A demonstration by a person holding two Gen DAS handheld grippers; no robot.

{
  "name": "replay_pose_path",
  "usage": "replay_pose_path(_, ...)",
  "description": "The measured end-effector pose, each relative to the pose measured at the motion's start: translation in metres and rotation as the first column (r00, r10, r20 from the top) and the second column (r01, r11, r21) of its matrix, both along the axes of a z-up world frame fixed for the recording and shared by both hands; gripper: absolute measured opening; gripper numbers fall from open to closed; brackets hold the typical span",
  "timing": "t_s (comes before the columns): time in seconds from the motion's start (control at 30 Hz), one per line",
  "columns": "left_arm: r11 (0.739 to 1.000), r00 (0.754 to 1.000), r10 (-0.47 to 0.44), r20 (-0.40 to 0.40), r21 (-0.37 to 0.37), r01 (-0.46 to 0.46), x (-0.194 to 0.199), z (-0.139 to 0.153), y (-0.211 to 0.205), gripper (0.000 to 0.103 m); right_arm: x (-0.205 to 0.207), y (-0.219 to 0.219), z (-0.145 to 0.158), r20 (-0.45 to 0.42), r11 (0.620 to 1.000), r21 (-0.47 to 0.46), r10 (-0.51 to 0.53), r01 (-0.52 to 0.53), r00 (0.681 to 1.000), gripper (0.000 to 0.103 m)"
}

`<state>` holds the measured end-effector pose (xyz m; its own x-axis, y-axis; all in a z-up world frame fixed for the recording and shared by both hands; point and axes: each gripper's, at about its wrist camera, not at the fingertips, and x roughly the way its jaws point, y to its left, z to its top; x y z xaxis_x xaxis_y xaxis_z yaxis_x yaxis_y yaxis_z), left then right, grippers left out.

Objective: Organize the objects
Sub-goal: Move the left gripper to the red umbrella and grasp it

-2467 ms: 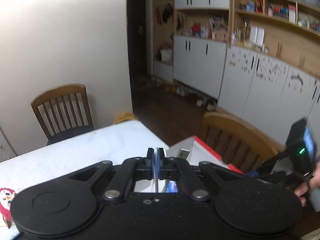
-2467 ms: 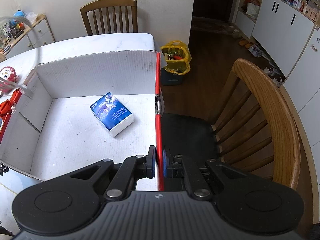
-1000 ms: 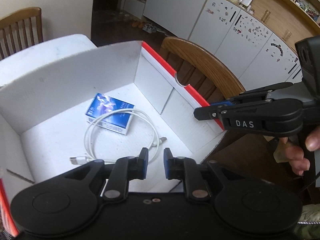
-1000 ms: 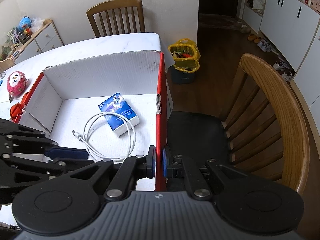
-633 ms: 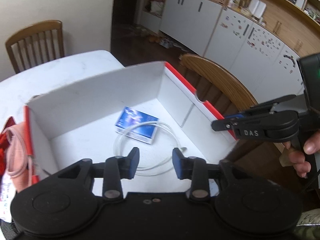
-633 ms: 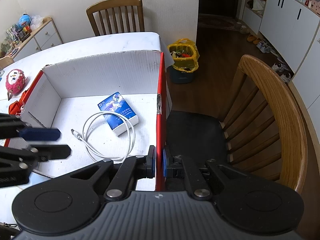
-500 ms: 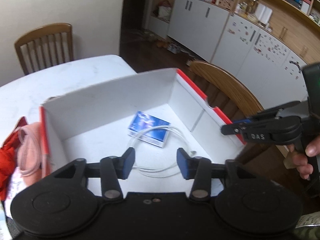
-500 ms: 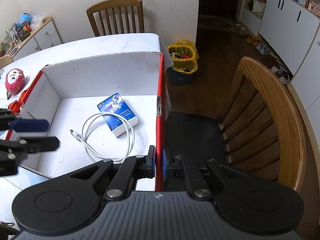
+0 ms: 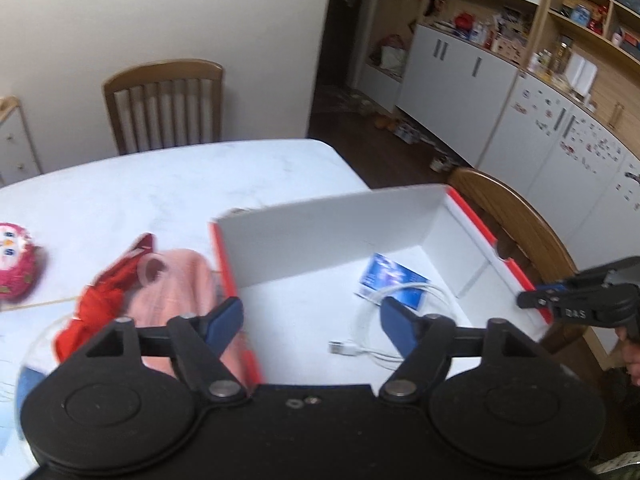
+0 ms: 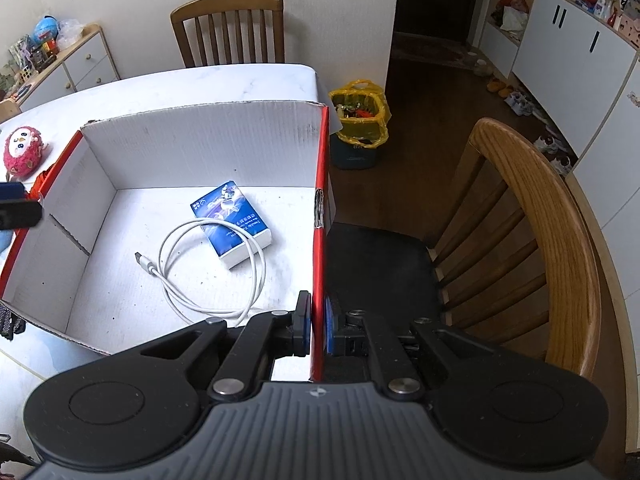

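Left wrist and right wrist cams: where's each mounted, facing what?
Left wrist: on the open left hand-held gripper, angled down across the white marble table; right hand-held gripper at right edge.
Right wrist: on the right hand-held gripper, shut on the red-edged white cardboard box wall.
Shared: box, white USB cable, blue booklet.

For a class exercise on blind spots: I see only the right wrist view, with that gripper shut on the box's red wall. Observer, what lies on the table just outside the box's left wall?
Observer: A pink garment and a red cloth lie bunched beside the cardboard box, on the white table.
Operator: Is the left gripper carrying anything?
Observer: No. Its jaws have just been opening and stand wide, with nothing between them.
Operator: What holds my right gripper?
Observer: A person's hand, at the left view's edge.
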<state>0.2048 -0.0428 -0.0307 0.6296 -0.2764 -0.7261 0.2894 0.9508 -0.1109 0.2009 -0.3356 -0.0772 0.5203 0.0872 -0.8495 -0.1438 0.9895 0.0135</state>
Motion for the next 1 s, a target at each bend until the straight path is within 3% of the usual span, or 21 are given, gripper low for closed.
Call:
replay_pose_path(0.23, 0.996, 0.995, 0.087, 0.039, 0.002, -0.087, 0.009, 0.009, 0.047, 0.101, 0.001, 0.003, 0.002, 0.000, 1.000, -0.011, -0.009, 0.009, 1.000, 0.006)
replay_pose_path(0.57, 0.982, 0.988, 0.150, 0.032, 0.114, -0.153, 0.040, -0.003, 0.105, 0.102, 0.004, 0.005, 0.001, -0.018, 1.000, -0.014, -0.020, 0.020, 1.000, 0.006)
replay_pose_path(0.8, 0.970, 0.988, 0.155, 0.004, 0.189, -0.153, 0.063, -0.031, 0.132, 0.102, 0.007, 0.009, 0.000, -0.028, 0.999, -0.034, -0.024, 0.023, 0.999, 0.006)
replay_pose_path(1.0, 0.966, 0.986, 0.163, -0.038, 0.208, -0.152, 0.078, -0.057, 0.143, 0.102, 0.009, 0.013, 0.001, -0.028, 0.998, -0.054, -0.037, 0.036, 0.999, 0.007)
